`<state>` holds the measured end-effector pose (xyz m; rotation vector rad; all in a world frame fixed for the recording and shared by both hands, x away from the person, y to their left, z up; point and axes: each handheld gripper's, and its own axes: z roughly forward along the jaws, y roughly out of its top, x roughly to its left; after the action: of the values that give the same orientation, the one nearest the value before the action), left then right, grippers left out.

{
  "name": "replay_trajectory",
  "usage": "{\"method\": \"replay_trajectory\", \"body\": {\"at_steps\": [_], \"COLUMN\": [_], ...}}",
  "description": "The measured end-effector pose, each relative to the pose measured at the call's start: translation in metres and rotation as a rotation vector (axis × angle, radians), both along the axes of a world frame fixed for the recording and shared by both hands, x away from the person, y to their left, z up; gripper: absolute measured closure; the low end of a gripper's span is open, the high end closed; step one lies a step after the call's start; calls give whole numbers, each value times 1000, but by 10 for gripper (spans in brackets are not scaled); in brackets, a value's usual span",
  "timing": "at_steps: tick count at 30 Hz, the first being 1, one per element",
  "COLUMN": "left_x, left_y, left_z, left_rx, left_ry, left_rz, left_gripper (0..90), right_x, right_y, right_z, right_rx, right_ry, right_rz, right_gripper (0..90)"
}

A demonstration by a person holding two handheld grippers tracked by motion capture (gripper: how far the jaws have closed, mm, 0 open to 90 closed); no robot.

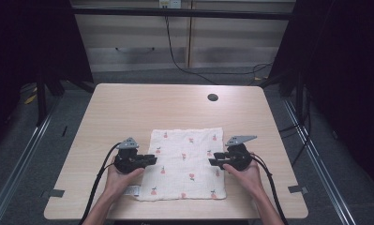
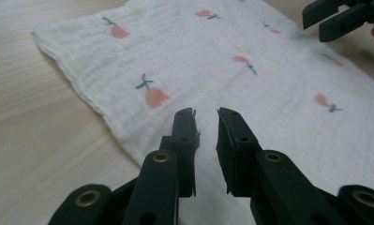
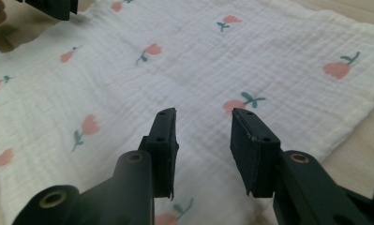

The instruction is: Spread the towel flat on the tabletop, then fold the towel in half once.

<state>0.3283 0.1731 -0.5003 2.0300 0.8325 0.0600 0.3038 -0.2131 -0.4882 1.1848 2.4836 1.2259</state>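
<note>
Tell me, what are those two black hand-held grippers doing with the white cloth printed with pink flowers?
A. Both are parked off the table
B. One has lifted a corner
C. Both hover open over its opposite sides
C: the left gripper and right gripper have jaws apart, over the flat white flowered cloth.

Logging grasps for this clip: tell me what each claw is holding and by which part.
Nothing is held. The left claw and the right claw both stand open over the cloth, jaws apart with no fabric between them.
</note>
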Motion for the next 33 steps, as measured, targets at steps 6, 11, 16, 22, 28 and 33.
{"method": "replay_trajectory", "body": {"at_steps": [6, 11, 16, 22, 28, 33], "left_x": [-4, -13, -26, -37, -16, -8], "left_y": [0, 6, 5, 14, 24, 12], "left_z": [-8, -7, -4, -3, 5, -2], "left_rx": [62, 72, 94, 75, -61, -8], "left_ry": [0, 10, 17, 29, 46, 48], "left_rz": [-17, -18, -24, -48, 10, -4], "left_gripper": [768, 805, 813, 793, 776, 751], "right_x": [5, -6, -13, -24, -13, 9], "right_y": [6, 11, 10, 13, 5, -6], "right_z": [-7, -13, -14, -11, 1, 14], "right_rx": [-45, -20, -14, -41, 19, 41], "right_ry": [12, 46, 43, 43, 16, -7], "right_rz": [-5, 13, 20, 63, 29, -8], "right_gripper": [638, 650, 672, 652, 607, 547]}}
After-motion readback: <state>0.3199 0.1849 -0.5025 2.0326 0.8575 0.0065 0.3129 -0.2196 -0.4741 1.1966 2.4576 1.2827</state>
